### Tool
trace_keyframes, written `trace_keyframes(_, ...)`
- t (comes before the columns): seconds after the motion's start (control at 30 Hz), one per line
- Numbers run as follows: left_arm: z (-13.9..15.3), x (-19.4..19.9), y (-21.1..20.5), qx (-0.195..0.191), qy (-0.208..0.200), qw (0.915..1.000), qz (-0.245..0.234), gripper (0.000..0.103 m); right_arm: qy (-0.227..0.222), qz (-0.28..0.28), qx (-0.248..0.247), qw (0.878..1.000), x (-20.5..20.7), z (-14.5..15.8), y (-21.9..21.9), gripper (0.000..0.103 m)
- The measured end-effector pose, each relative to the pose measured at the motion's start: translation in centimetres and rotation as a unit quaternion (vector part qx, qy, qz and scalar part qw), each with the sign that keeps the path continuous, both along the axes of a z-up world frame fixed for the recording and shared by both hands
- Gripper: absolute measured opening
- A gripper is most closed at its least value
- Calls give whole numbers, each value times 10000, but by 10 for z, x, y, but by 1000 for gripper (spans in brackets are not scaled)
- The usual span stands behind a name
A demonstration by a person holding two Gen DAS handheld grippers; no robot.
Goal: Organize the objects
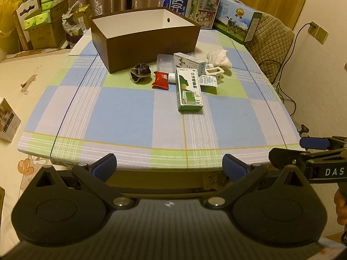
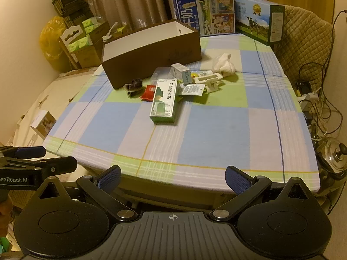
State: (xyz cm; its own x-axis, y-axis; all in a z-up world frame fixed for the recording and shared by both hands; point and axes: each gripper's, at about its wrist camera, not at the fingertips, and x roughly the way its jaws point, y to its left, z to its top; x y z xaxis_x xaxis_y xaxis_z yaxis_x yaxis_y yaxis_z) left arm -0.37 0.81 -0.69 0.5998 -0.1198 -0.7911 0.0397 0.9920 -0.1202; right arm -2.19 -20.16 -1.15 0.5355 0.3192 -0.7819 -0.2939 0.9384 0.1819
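The lower half of the checked tablecloth [image 1: 121,112] lay bare and passable. Across the upper centre, a green box [image 1: 189,90] and small clutter fronted the open brown box [image 1: 143,41], blocking it.

**Both grippers wide open, side by side**

My left gripper [image 1: 169,165] sits level with its jaws spread wide and nothing between them. My right gripper [image 2: 173,178] is just beside it, equally wide and empty, pointing the same way.
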Motion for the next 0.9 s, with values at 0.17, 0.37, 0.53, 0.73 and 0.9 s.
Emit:
trace_keyframes(0.17,0,1,1,-18,29,10000,-8,102,26,-9,-4,10000,-5,1,9,100)
trace_keyframes(0.37,0,8,0,-34,94,9999,-9,102,84,-2,8,10000,1,-1,4,100)
trace_keyframes(0.53,-3,17,-1,-47,156,9999,-25,102,126,14,-14,9999,7,-3,3,100)
trace_keyframes(0.73,-2,29,-7,-30,161,9998,-81,102,123,16,-19,9999,20,-3,-1,100)
trace_keyframes(0.9,0,42,-10,10,174,9998,-75,102,120,73,-2,9999,33,-4,-3,100)
